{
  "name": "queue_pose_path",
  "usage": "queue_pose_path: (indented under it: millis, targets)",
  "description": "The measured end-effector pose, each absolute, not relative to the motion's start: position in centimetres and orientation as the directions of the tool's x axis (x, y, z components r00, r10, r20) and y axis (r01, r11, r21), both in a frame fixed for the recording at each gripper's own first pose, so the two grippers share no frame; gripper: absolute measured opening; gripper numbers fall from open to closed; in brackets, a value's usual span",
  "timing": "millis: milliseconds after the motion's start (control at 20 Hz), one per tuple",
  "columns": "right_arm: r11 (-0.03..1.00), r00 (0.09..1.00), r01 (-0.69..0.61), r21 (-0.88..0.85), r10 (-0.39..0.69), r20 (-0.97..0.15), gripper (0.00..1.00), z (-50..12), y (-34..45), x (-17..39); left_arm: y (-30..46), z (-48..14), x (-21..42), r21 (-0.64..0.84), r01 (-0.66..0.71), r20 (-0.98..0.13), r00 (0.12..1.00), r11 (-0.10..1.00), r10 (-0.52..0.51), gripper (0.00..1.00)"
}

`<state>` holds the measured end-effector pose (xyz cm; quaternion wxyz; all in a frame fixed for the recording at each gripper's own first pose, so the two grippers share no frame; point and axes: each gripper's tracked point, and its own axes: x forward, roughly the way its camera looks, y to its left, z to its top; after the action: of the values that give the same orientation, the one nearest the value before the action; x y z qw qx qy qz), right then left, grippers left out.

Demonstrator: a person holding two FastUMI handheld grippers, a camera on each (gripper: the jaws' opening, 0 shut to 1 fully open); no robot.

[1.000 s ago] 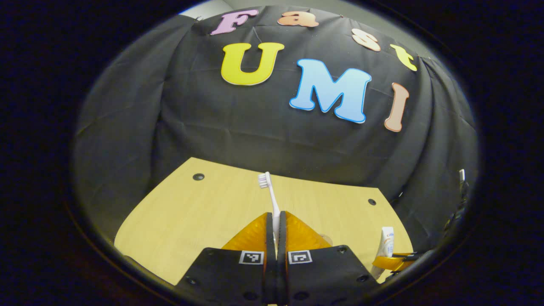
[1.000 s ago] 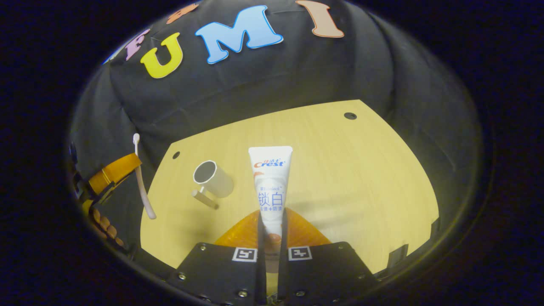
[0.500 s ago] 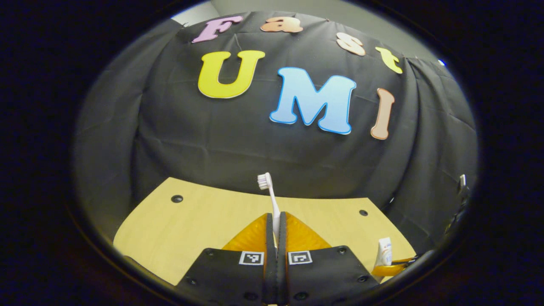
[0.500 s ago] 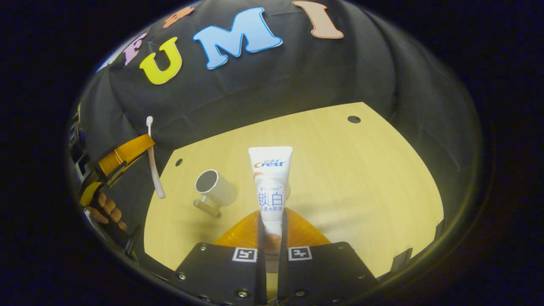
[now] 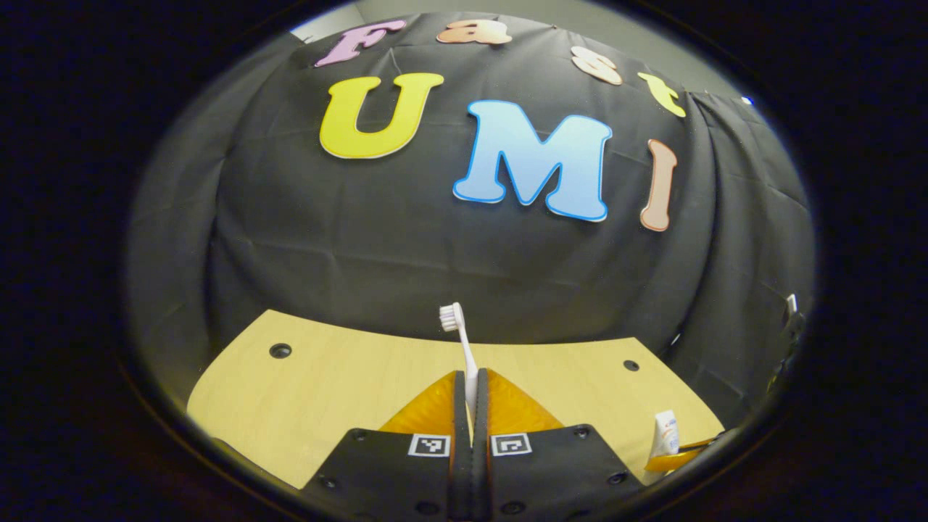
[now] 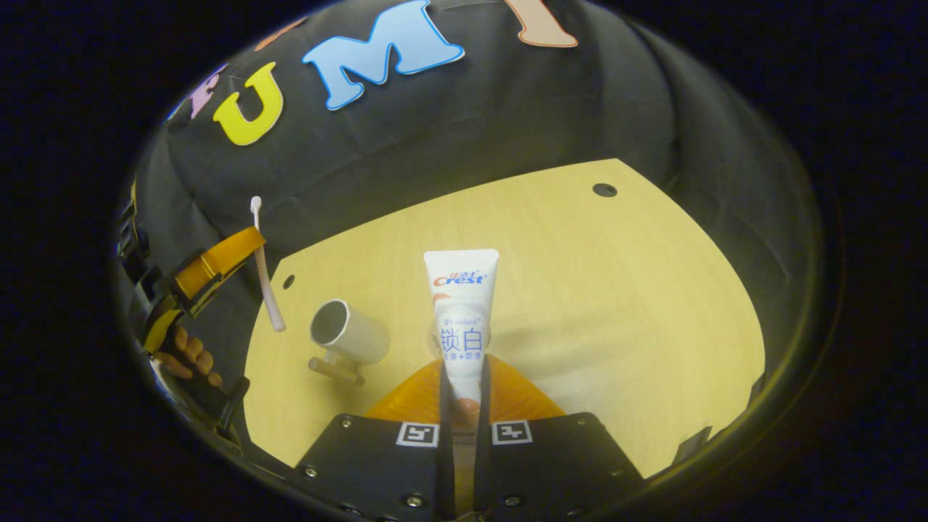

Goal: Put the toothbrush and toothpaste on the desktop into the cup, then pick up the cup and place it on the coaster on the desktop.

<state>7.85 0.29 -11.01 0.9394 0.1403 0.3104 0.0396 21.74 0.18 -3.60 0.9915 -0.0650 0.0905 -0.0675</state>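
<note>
Toothbrush (image 5: 464, 348) is clamped in the left gripper (image 5: 470, 395), toothpaste (image 6: 462, 319) in the right gripper (image 6: 462, 395); the cup (image 6: 346, 335) stands left on the desk (image 6: 616, 304) and could be toppled by a misaimed insertion.

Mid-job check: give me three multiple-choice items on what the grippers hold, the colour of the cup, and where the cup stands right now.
1. What does the left gripper hold?
A. toothpaste tube
B. toothbrush
C. nothing

2. What colour is the cup's handle?
A. wood-brown
B. blue
C. red

3. Where is the cup?
A. lifted in the right gripper
B. on the desktop, apart from both grippers
C. on a coaster

Answers: 1 B, the white toothbrush stands between its closed fingers, bristles up. 2 A, the pale cup has a brown, wood-like handle. 3 B, it sits on the desktop left of the toothpaste tube, which the right gripper clamps; no coaster shows under it.
</note>
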Motion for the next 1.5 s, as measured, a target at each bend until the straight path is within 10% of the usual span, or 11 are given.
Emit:
queue_pose_path:
  millis: [850,950,1150,1500]
  targets:
    - [0.966,0.738,0.038,0.254,0.144,-0.659,0.12,-14.2,1.5,10.6,1.8,-15.7,25.5,-0.081,0.015,-0.349,0.936,0.997,-0.043,0.08]
    - [0.966,0.737,0.039,0.255,0.145,-0.660,0.12,-14.1,1.5,10.5,1.7,-15.9,25.4,-0.107,0.021,-0.350,0.935,0.994,-0.058,0.13]
    - [0.965,0.738,0.030,0.259,0.154,-0.657,0.12,-14.1,1.5,10.5,2.7,-16.7,24.9,-0.109,-0.005,-0.371,0.928,0.994,-0.036,0.68]
    - [0.964,0.756,0.015,0.267,0.164,-0.634,0.12,-13.8,1.5,10.6,3.2,-15.6,23.0,-0.132,-0.012,-0.367,0.929,0.991,-0.038,0.72]
